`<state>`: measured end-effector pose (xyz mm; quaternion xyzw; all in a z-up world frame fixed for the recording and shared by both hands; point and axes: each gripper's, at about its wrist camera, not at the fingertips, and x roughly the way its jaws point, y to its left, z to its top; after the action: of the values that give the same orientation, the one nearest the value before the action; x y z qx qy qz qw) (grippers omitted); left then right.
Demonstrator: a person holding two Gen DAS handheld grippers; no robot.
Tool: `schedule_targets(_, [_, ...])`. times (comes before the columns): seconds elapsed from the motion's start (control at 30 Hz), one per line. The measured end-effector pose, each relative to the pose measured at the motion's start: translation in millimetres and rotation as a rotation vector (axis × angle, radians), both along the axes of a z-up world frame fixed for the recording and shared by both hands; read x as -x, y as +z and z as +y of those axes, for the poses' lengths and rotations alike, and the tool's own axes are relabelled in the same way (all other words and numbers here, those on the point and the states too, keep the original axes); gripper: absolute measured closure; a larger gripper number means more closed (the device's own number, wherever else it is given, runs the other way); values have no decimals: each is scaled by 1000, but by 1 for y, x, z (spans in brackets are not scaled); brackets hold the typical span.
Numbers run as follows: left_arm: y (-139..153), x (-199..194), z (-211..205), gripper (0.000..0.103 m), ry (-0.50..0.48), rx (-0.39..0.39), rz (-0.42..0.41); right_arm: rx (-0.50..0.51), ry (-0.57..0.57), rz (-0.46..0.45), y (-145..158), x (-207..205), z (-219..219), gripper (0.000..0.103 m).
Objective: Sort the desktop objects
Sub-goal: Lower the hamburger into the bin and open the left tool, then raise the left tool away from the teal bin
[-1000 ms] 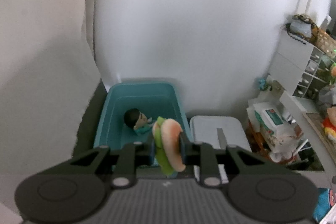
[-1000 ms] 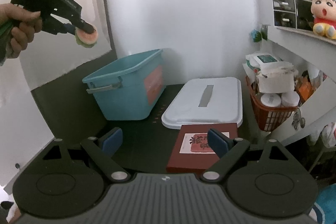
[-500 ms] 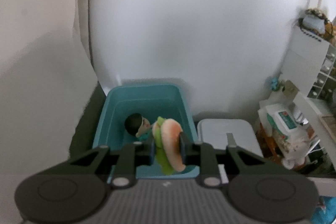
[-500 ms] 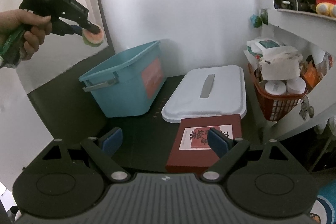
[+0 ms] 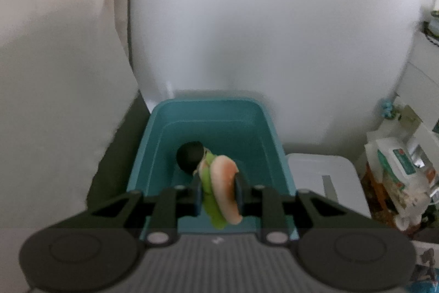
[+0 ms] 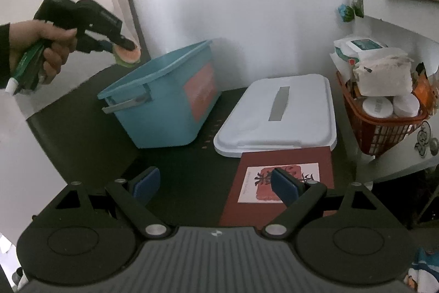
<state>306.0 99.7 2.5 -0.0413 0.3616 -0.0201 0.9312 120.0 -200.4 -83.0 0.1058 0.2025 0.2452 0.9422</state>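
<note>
Left claw (image 5: pixel 218 195) clamped on a toy watermelon slice (image 5: pixel 222 191), held above the teal bin (image 5: pixel 153 155); dark-haired doll (image 5: pixel 192 155) inside the bin. Right claw (image 6: pixel 214 183) spread wide, empty, near the bin.

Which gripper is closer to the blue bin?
Left. The left gripper hangs just above the blue bin's near rim, holding a toy fruit slice. The right gripper sits back, over the dark table.

The right gripper (image 6: pixel 215 183) is hovering with jaws spread above a red box (image 6: pixel 277 191); a hand (image 6: pixel 46 51) is holding the left gripper (image 6: pixel 127 50), pinching a toy slice (image 6: pixel 129 55) over the blue bin (image 6: pixel 164 100).
</note>
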Motion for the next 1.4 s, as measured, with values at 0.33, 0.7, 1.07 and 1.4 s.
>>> schedule_targets(0.33, [-23,-20,-6,76,-12,-6,43,-12,-4,27,-4,-13,3,12])
schedule_targets(0.7, [-27,-29,-8,70,-3,3,47,-13,3,42,-6,-21,4,12])
schedule_targets(1.07, [-31,-14,-12,59,2,-19,77,-27,12,30,-1,-17,0,12])
schedule_targets(1.4, [-28,10,-15,57,8,-44,74,-30,18,3,6,-5,-2,12])
